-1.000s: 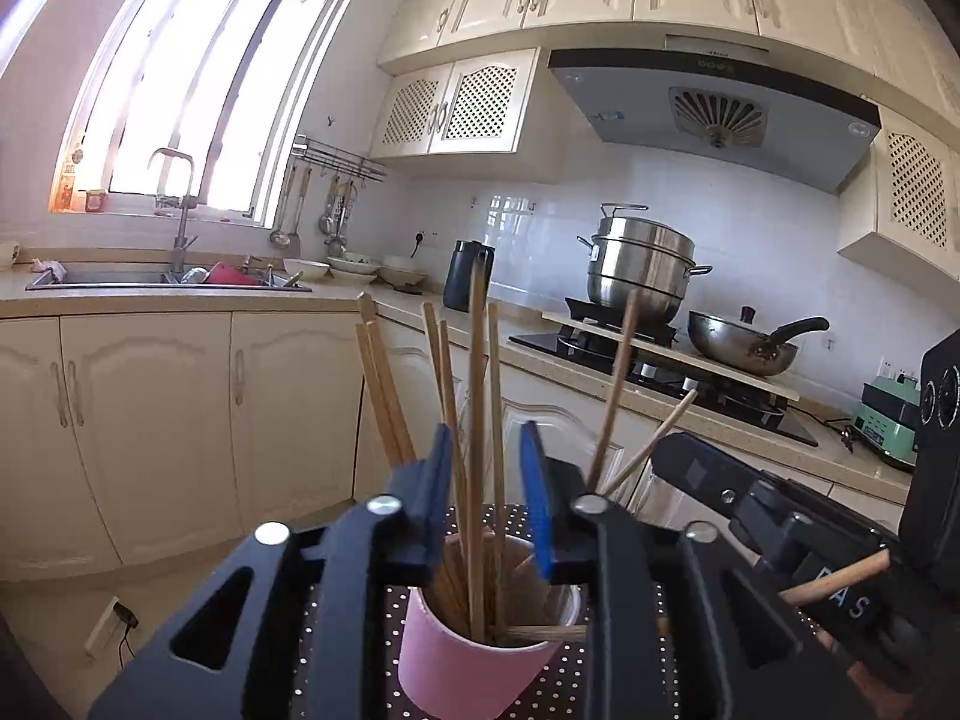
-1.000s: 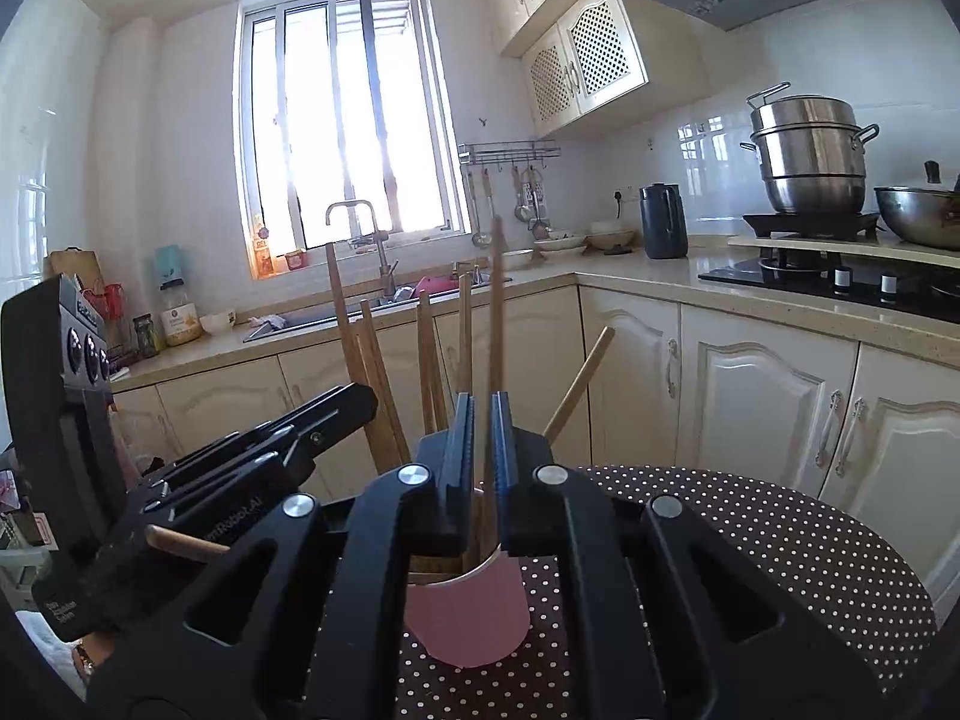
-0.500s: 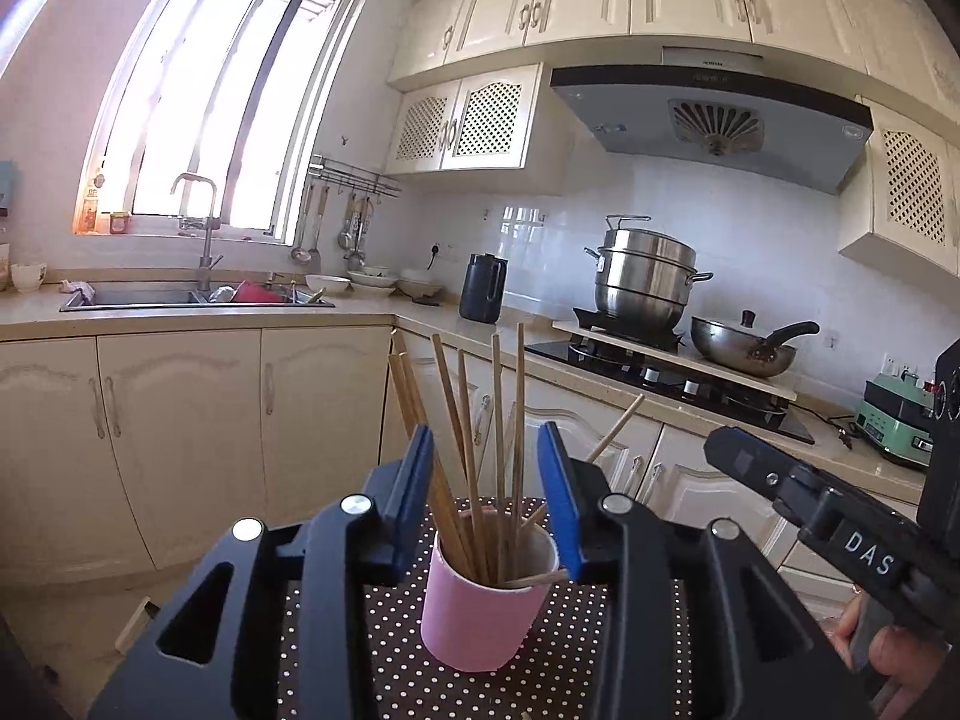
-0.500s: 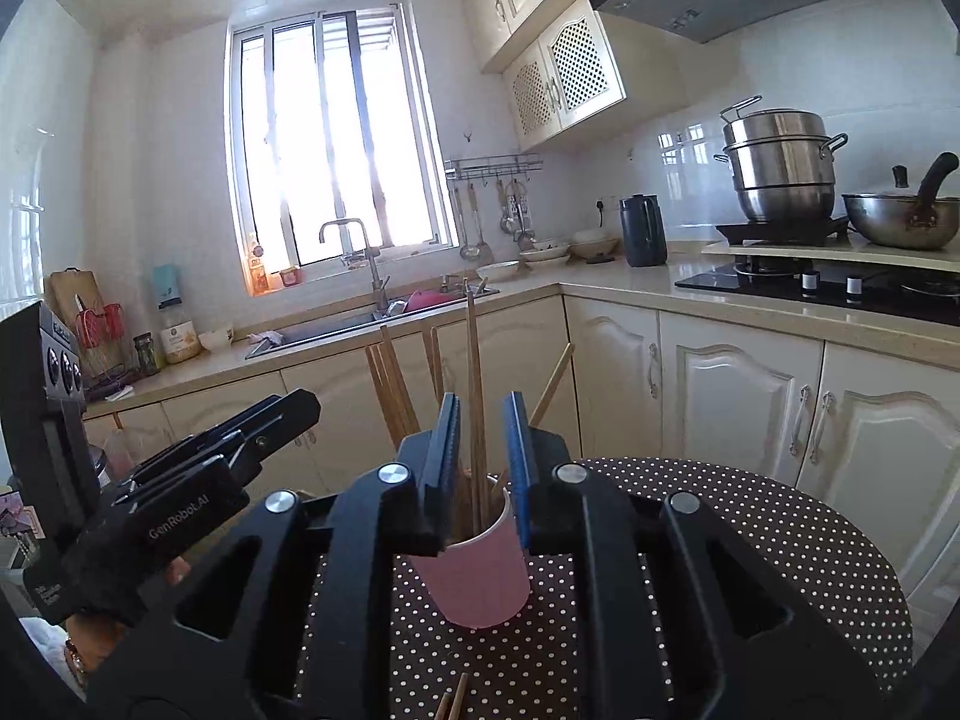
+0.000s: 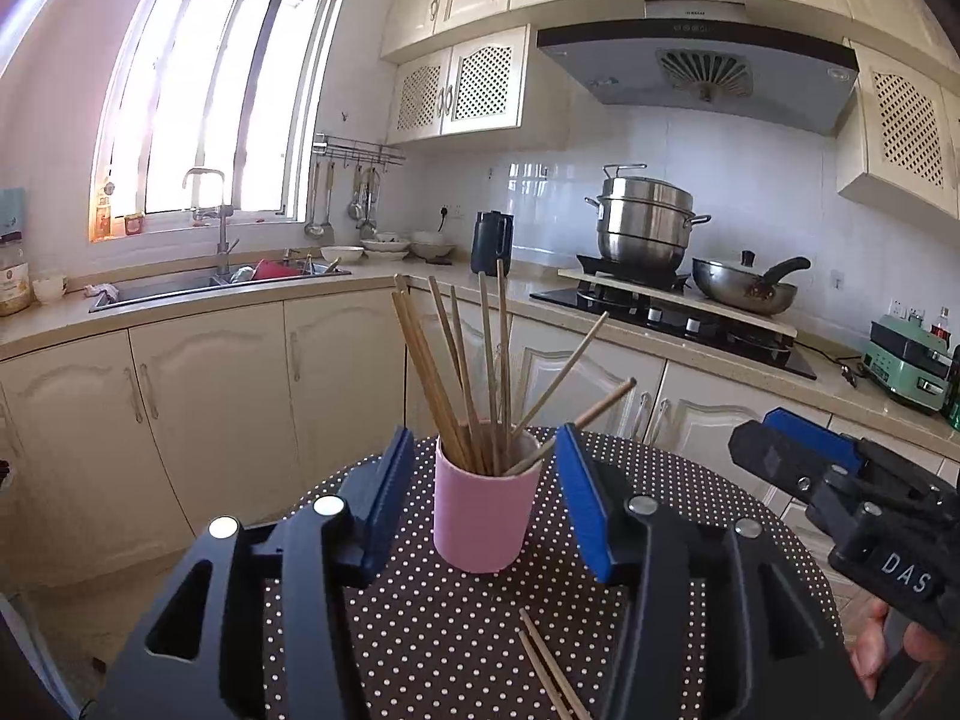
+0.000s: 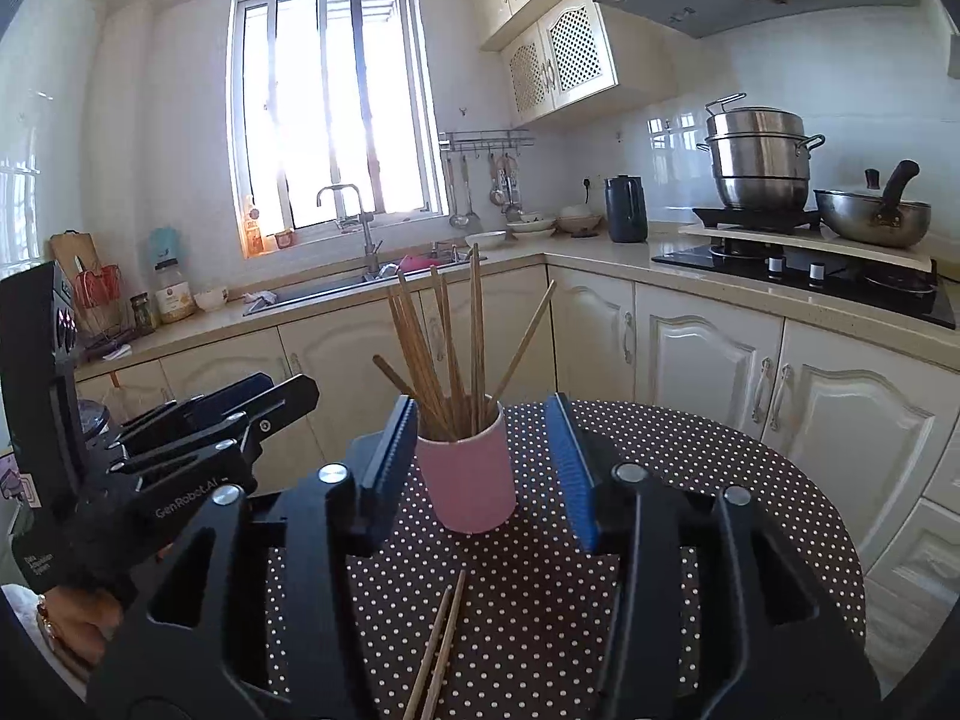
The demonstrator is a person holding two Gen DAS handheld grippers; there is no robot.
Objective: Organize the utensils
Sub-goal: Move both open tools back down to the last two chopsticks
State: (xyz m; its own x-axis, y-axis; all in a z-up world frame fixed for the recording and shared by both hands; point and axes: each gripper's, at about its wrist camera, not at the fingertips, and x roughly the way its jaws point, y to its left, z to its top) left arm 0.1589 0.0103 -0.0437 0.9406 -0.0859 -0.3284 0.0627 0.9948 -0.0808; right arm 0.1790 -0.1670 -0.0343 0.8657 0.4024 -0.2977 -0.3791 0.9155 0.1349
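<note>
Pink cup point(image 5: 487, 519) upright on the polka-dot table point(image 5: 420, 630), chopsticks point(image 5: 474, 372) bundled inside, fanning toward 12 and 2 o'clock. Loose chopstick pair point(image 5: 549, 669) at 6 o'clock of cup. Left gripper point(image 5: 486, 498) jaws opening, holding nothing. Right gripper point(image 6: 480, 468) likewise opening, empty.

One pink cup point(image 5: 486, 519) on one polka-dot desk point(image 5: 456, 624). About nine chopsticks point(image 5: 462, 372) stand in it; the bundle overlaps, so that count is rough. Two loose chopsticks point(image 6: 441, 654) lie on the desk. Two claws: left claw point(image 5: 485, 504), right claw point(image 6: 489, 468)
</note>
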